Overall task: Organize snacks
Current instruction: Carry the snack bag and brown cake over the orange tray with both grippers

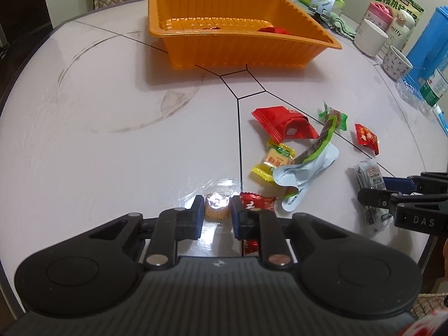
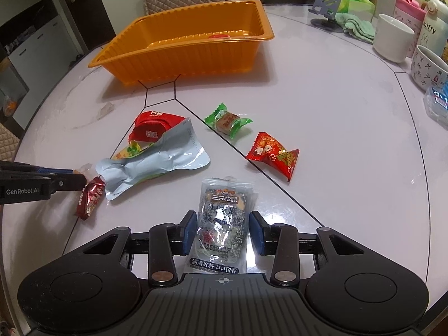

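While the left tool (image 1: 217, 208) is clamping a small clear-wrapped candy (image 1: 216, 206) on the worktop (image 1: 112, 145), the right tool (image 2: 221, 231) is straddling a grey packet (image 2: 221, 224), pads apart. Other snacks are lying near the orange tray (image 1: 224, 44).

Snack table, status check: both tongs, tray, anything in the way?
Left tongs shut on small clear-wrapped candy. Right tongs straddle grey sesame packet, pads not pressing. Orange tray nearly empty. Path to tray open.
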